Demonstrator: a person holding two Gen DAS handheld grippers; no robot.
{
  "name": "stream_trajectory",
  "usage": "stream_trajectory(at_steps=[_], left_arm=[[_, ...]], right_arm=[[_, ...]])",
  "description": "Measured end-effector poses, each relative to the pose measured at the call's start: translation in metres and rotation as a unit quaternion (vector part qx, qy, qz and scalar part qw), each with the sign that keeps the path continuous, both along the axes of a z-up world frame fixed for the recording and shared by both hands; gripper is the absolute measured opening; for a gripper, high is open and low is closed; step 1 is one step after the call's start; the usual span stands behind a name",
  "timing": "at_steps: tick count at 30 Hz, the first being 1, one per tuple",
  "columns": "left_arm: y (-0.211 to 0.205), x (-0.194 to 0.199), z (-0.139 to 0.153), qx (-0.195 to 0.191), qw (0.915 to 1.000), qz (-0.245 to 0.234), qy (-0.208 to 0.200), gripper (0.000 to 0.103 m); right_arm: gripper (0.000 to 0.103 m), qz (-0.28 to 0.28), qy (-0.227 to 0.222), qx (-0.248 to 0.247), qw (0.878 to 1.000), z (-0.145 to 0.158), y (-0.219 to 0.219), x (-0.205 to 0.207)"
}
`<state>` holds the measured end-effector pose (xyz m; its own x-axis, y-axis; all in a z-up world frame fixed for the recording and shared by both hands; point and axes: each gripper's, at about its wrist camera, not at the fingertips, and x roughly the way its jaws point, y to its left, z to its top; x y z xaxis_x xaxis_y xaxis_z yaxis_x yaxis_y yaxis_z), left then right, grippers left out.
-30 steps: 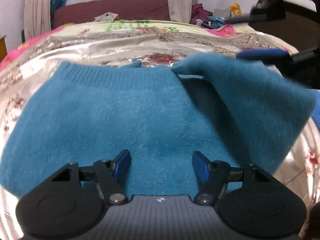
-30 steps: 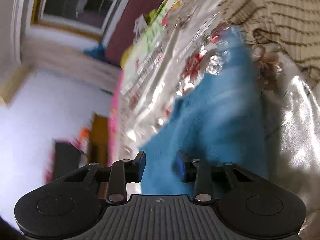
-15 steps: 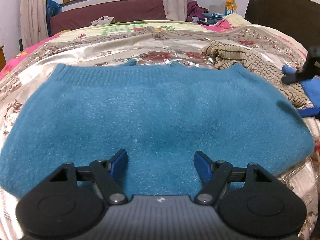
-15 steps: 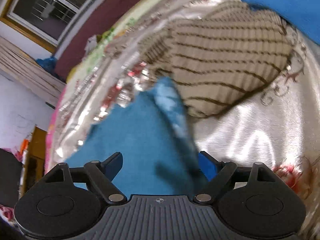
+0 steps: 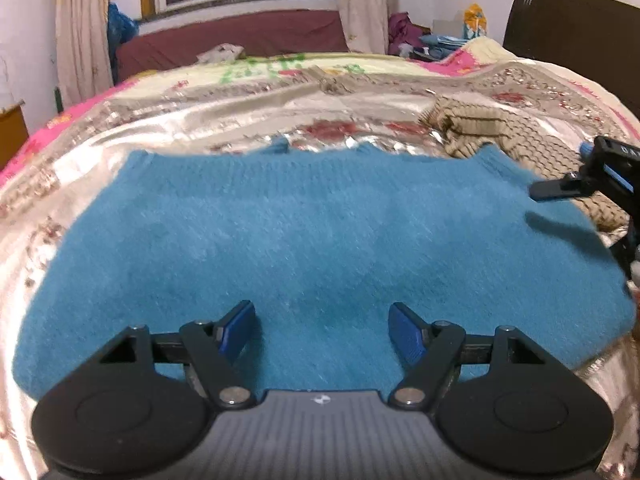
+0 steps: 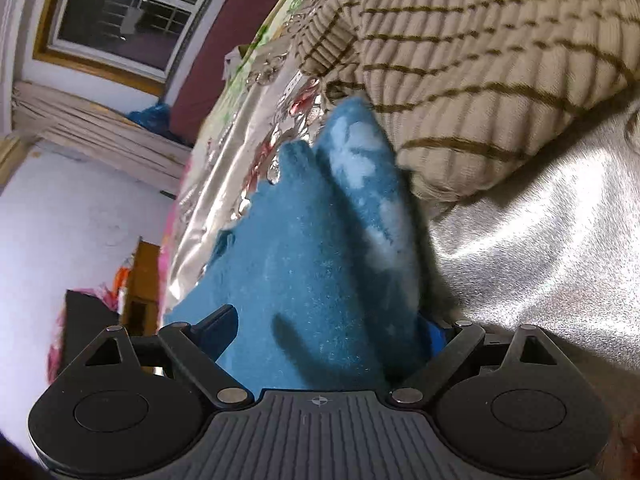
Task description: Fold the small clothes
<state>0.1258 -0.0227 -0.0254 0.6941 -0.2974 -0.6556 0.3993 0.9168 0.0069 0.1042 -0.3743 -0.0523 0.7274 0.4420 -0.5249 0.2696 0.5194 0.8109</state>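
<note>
Between the right gripper's blue-padded fingers, low in the right wrist view, lies the near edge of the teal fuzzy sweater, but the pads no longer press on it: the jaws have just been opening wide, where a second ago they were nearly shut and holding up the garment's right flap. That flap has since dropped flat, so the sweater, half folded over then, now lies spread across the middle of the left wrist view. This reads as the release that ends one smoothing or laying-out move, with the folding proper probably yet to be done. The left gripper, at the bottom of its own view, stands open over the sweater's near hem, its jaws a little wider than before and nothing pinched between them. The sweater looks thick and fluffy, with a ribbed band along its far edge and a pale flower pattern on the fold seen in the right wrist view. Just beyond it, upper right, lies a beige striped knit on the shiny floral bedspread.
</note>
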Motion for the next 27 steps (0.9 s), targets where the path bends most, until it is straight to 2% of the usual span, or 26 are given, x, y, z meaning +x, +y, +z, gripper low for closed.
stream_trajectory(at_steps=[2,5,6,7,8,9,11,18,20,23,25,27], left_arm=[[-0.005,0.005,-0.005,0.011,0.9999,-0.002,0.004,0.078],[-0.014,0.004,-0.017,0.030,0.9995,-0.002,-0.002,0.082],[-0.015,0.003,-0.019,0.037,0.9993,-0.003,-0.006,0.082],[-0.017,0.001,-0.019,0.043,0.9990,-0.005,-0.008,0.083],[-0.017,0.001,-0.020,0.047,0.9988,-0.006,-0.009,0.083],[-0.017,0.001,-0.020,0.047,0.9988,-0.007,-0.008,0.083],[-0.015,0.003,-0.021,0.041,0.9991,-0.008,-0.004,0.083],[-0.005,0.007,-0.012,0.026,0.9995,-0.018,0.006,0.082],[0.005,0.006,-0.002,0.021,0.9996,-0.017,0.005,0.079],[0.030,-0.001,0.015,0.016,0.9996,-0.007,-0.021,0.079],[0.050,-0.002,0.023,0.009,0.9994,0.009,-0.032,0.079],[0.066,0.003,0.021,0.011,0.9991,0.032,-0.024,0.079]], right_arm=[[0.092,-0.008,-0.002,0.009,1.000,-0.005,-0.001,0.002],[0.092,-0.010,0.001,-0.003,1.000,-0.002,0.007,0.005],[0.084,-0.003,0.004,-0.007,1.000,0.001,0.011,0.005],[0.067,-0.001,0.009,0.005,1.000,0.001,0.012,0.005],[0.057,-0.004,0.012,0.041,0.999,0.000,0.011,0.004],[0.042,-0.014,0.009,0.084,0.996,-0.001,0.009,0.001],[0.041,-0.030,-0.006,0.130,0.991,0.005,0.010,-0.004],[0.039,-0.033,-0.017,0.176,0.984,0.042,0.052,0.012],[0.039,-0.034,-0.025,0.192,0.981,0.052,0.064,0.020],[0.039,-0.036,-0.039,0.212,0.976,0.064,0.082,0.031],[0.039,-0.033,-0.041,0.213,0.976,0.068,0.097,0.040],[0.039,-0.028,-0.039,0.211,0.976,0.069,0.112,0.047]])
